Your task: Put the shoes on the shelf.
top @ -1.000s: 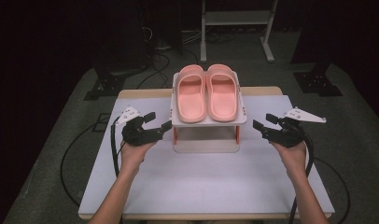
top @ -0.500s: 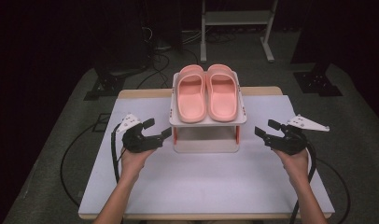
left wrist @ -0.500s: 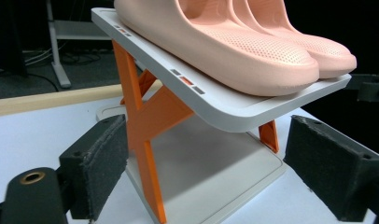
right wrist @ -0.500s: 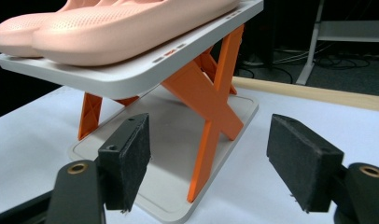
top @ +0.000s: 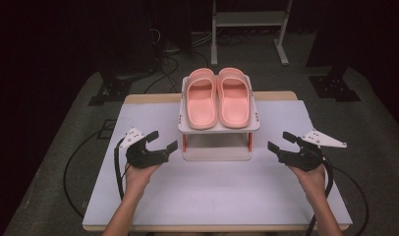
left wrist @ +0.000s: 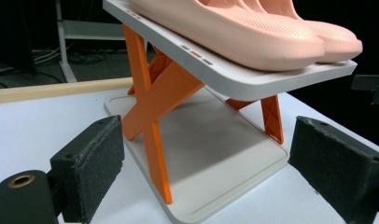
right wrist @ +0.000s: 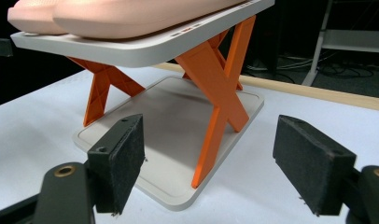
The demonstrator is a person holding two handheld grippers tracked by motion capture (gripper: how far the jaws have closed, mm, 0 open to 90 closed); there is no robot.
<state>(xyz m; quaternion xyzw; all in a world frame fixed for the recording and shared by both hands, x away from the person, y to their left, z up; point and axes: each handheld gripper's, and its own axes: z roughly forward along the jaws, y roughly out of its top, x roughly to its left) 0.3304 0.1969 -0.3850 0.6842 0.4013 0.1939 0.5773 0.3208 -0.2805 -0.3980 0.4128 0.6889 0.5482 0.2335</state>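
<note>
Both grippers are now sitting lower in the high view and farther out from the shoe rack (top: 218, 129) than a second ago, and their jaws have just been opening with nothing between them. In that view the rack is standing in the upper middle of the frame on the white table (top: 207, 196), with the pair of pink slippers (top: 218, 97) lying side by side on its top shelf, toes toward the bottom of the picture. The left gripper (top: 164, 142) is hovering at the left of centre, the right gripper (top: 277, 142) at the right of centre, each apart from the rack and pointing inward at it. That mirrored stance, one hand to each side, looks like readiness to work on the rack or the slippers from both ends. Forearms are coming up from the bottom edge, wrists roughly level, palms under the tools.

In the left gripper view the two black pads (left wrist: 96, 168) are standing wide apart at the lower corners, empty. Between them the rack's orange crossed legs (left wrist: 152, 107) and grey base plate are showing, with the slippers (left wrist: 253, 32) across the top of the frame.

In the right gripper view the pads (right wrist: 120, 158) are likewise spread and holding nothing, framing the other orange cross (right wrist: 220, 88) in the middle; the top shelf (right wrist: 141, 46) with the slippers is filling the upper left.
</note>
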